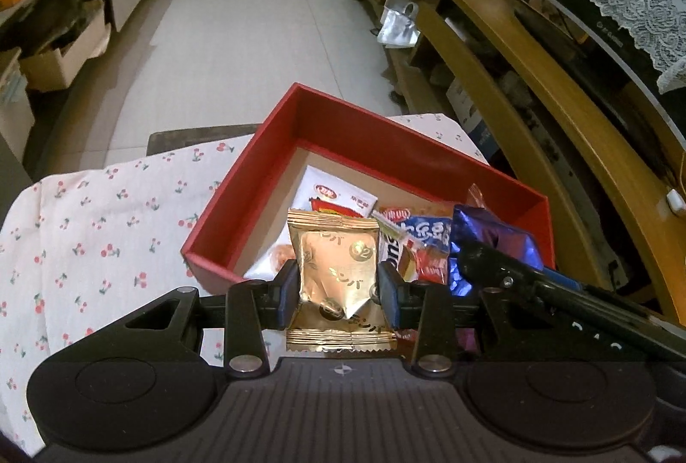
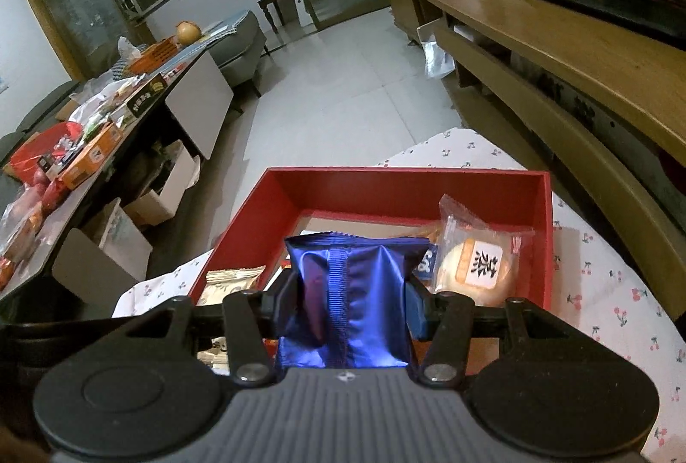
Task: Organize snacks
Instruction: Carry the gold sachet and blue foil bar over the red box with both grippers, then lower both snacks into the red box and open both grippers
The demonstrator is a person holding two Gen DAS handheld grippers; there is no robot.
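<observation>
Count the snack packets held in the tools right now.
2. The left tool is shut on a gold packet, and the right tool is shut on a blue foil packet. Both are over the red box, which holds more packets, some perhaps hidden.

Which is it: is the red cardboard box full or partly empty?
Partly empty. The red cardboard box shows bare brown floor at its far end; snack packets lie only at the near end.

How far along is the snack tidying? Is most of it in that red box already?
Partly done: the red box already holds several packets, including a clear-wrapped round cake. In hand: the left gripper is shut on a gold packet and the right gripper on a blue packet, both near the box. Left: dropping both in. No other loose snacks show on the cherry-print cloth.
</observation>
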